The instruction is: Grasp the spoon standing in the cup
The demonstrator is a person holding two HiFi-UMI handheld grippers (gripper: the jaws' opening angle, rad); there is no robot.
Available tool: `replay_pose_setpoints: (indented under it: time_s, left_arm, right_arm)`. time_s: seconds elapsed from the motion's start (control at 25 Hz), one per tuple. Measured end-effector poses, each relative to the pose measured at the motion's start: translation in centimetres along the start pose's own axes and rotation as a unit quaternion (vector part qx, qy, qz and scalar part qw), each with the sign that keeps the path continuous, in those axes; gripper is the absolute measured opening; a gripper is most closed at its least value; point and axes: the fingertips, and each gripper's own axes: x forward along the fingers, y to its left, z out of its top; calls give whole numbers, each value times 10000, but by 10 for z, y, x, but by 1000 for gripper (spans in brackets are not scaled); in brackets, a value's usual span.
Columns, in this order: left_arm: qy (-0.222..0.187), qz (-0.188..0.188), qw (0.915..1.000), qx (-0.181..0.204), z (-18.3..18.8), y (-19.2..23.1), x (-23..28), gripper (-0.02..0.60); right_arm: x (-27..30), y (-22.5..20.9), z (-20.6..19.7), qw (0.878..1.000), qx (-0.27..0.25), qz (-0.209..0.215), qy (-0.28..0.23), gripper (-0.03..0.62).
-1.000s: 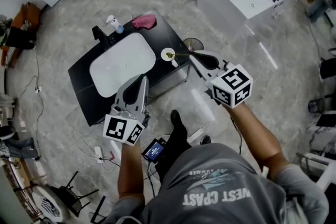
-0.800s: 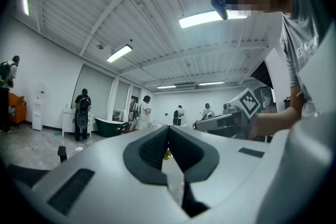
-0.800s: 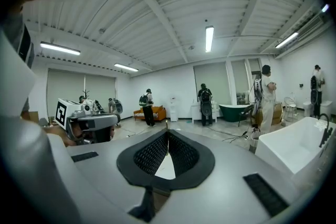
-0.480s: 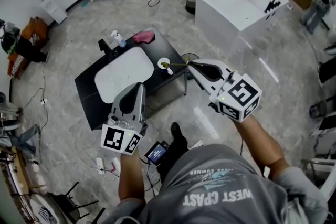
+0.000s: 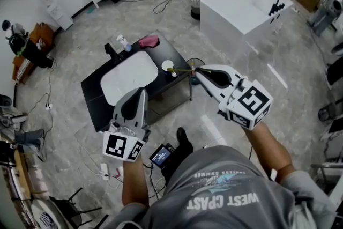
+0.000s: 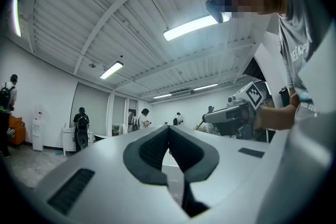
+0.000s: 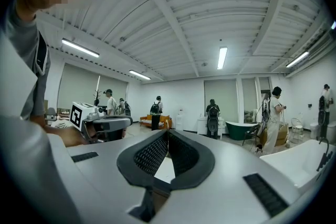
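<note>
A small white cup (image 5: 168, 65) stands on the black vanity top (image 5: 177, 51), right of the white basin (image 5: 128, 76). My right gripper (image 5: 197, 68) is shut on one end of a thin olive spoon (image 5: 184, 68). The spoon lies nearly level and reaches left to the cup's right rim. Whether its far end is inside the cup I cannot tell. In the right gripper view the jaw tips (image 7: 167, 136) meet and the spoon is hidden. My left gripper (image 5: 141, 90) hangs over the vanity's front edge, shut and holding nothing (image 6: 168, 136). The left gripper view shows the right gripper (image 6: 231, 113) with the spoon (image 6: 201, 124) sticking out.
A spray bottle (image 5: 124, 43), a pink cloth (image 5: 149, 39) and a black faucet (image 5: 110, 49) sit at the vanity's back. A white bathtub (image 5: 244, 5) stands at the far right. A small device with a blue screen (image 5: 161, 154) lies by my foot. Several people stand across the room (image 7: 212, 118).
Both grippers have risen and the vanity looks smaller and farther. The right gripper has carried the spoon up and right, so its far end sits at the cup's rim instead of in its mouth.
</note>
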Motion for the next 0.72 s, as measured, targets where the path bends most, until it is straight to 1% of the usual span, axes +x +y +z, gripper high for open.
replay_pose_setpoints:
  time_s: [0.44,0.72]
  left_arm:
    - [39,46,10000,-49,-1,-4,-7,2]
    - [53,29,10000,-73,-3,3,0,2]
  right_arm:
    - [-4,5,-3,10000,60,37,19,32]
    - [3,-1,-4,10000,75,28,34,32]
